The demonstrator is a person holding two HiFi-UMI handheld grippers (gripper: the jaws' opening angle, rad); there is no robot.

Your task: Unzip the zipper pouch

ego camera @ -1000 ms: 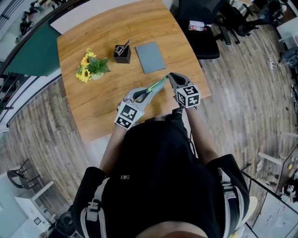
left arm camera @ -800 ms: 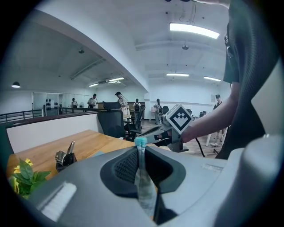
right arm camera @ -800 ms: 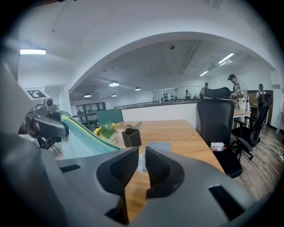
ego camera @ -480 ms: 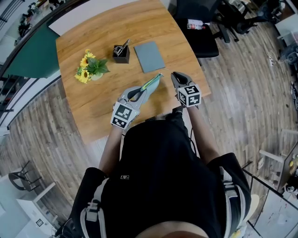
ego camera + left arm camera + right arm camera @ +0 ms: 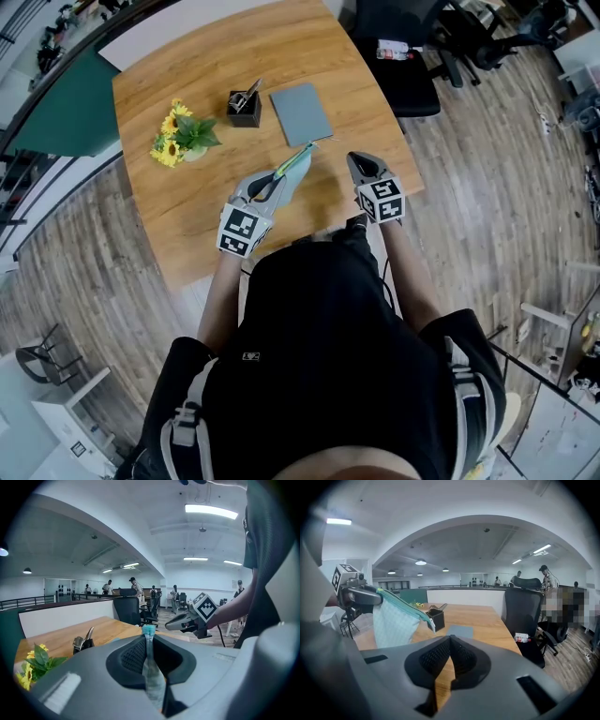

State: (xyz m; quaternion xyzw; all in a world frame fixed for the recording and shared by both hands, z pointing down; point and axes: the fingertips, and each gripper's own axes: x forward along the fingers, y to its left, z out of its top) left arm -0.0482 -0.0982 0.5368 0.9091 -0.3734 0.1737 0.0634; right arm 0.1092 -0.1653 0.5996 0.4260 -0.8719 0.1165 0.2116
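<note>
The zipper pouch [image 5: 294, 166] is pale checked fabric with a teal zipper, and it hangs above the wooden table [image 5: 187, 66]. My left gripper [image 5: 267, 187] is shut on one end of it. In the left gripper view the pouch [image 5: 149, 667] stands edge-on between the pads. In the right gripper view the pouch [image 5: 396, 616] dangles from the left gripper [image 5: 361, 595], zipper along its top. My right gripper [image 5: 357, 161] is to the right of the pouch, apart from it. Its jaws have just been closing and are shut with nothing between them [image 5: 450, 641].
On the table are a grey flat pad [image 5: 301, 113], a black holder with clips [image 5: 246, 106] and a small bunch of sunflowers [image 5: 183, 136]. A black office chair [image 5: 403, 56] stands past the table's far right corner. The table's right edge lies just under the right gripper.
A second ago my right gripper was at the pouch's far end; now it is off it. The left gripper has carried the pouch leftward.
</note>
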